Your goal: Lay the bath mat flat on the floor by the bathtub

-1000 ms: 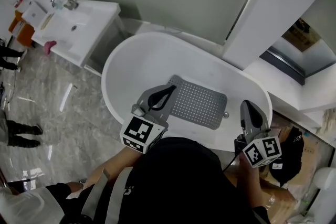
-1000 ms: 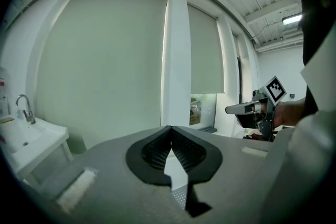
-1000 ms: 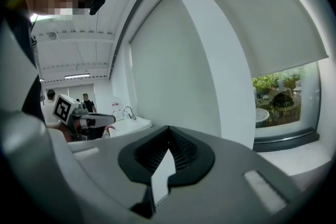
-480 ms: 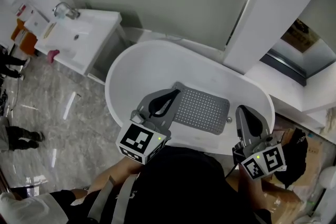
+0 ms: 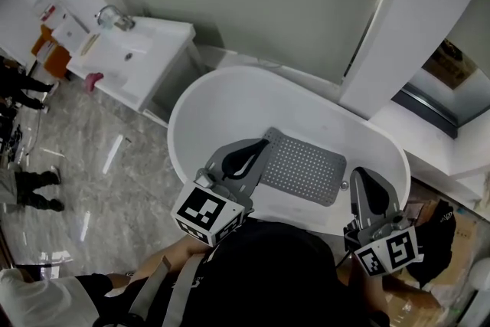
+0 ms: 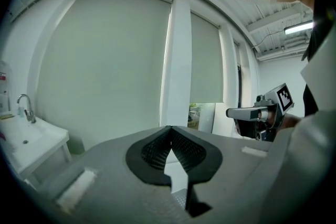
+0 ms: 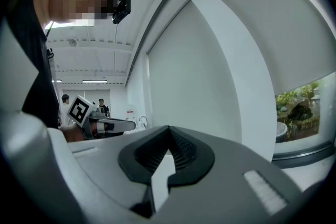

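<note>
A grey perforated bath mat (image 5: 305,165) lies flat on the bottom of the white oval bathtub (image 5: 200,97). My left gripper (image 5: 259,145) hangs over the tub's near side, its tips just above the mat's left end, jaws shut and empty. My right gripper (image 5: 361,177) is held over the tub's near right rim, right of the mat, also shut with nothing in it. In the left gripper view the shut jaws (image 6: 169,131) point at a blinded window, and a strip of mat (image 6: 179,199) shows below them. The right gripper view has its shut jaws (image 7: 169,131) aimed at a white wall.
A white washbasin (image 5: 130,50) with a tap stands left of the tub. Grey marble floor (image 5: 99,165) runs along the tub's left side, with people's legs (image 5: 31,188) at its far left edge. A white pillar (image 5: 390,27) and a window ledge (image 5: 429,126) rise behind the tub.
Both grippers have drifted slightly, the left one to the right along the tub's near side, the right one lower. The head view has shifted, so the tub sits further right. The mat has not moved.
</note>
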`<act>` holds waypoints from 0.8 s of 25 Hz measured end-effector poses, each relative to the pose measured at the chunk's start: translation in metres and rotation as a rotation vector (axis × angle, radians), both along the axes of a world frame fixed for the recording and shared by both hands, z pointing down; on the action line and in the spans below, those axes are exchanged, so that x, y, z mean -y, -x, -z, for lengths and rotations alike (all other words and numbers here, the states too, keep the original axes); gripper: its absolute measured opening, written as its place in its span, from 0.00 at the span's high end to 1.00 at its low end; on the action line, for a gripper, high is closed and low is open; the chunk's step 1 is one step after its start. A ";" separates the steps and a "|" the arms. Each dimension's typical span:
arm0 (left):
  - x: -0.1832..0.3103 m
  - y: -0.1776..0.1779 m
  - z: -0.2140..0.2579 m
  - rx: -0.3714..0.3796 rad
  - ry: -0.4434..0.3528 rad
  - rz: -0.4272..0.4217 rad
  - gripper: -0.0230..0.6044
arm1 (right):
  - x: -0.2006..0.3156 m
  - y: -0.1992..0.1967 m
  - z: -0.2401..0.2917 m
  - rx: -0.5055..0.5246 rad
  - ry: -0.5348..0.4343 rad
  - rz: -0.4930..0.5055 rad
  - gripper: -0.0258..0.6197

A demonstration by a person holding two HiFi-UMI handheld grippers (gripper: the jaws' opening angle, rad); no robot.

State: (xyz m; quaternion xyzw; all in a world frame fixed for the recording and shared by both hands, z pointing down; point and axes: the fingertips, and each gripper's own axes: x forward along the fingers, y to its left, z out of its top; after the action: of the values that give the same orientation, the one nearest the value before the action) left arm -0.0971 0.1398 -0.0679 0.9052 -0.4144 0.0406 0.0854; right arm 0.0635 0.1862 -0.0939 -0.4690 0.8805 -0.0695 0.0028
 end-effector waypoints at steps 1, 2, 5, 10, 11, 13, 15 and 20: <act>0.000 0.000 -0.004 0.002 0.009 0.002 0.95 | 0.001 0.000 -0.002 0.005 0.003 0.002 0.96; 0.001 0.000 -0.007 0.002 0.018 0.005 0.95 | 0.002 0.002 -0.004 0.009 0.006 0.007 0.96; 0.001 0.000 -0.012 -0.005 0.028 0.016 0.95 | 0.004 0.007 -0.006 0.016 0.007 0.024 0.96; 0.003 -0.001 -0.011 0.002 0.021 0.020 0.95 | 0.007 0.004 -0.007 0.016 0.005 0.020 0.96; 0.004 0.001 -0.010 0.004 0.017 0.024 0.95 | 0.009 0.002 -0.008 0.018 0.005 0.017 0.96; 0.005 0.004 -0.009 0.011 0.010 0.033 0.95 | 0.011 0.000 -0.012 0.025 0.013 0.011 0.96; 0.006 0.007 -0.010 0.018 0.012 0.044 0.95 | 0.013 -0.002 -0.017 0.030 0.023 0.007 0.96; 0.008 0.013 -0.018 0.025 0.024 0.063 0.95 | 0.018 -0.005 -0.024 0.026 0.041 0.004 0.96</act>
State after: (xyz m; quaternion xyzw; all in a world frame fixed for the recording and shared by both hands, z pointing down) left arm -0.1101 0.1321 -0.0498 0.8899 -0.4433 0.0540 0.0924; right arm 0.0684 0.1679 -0.0694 -0.4662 0.8796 -0.0939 0.0045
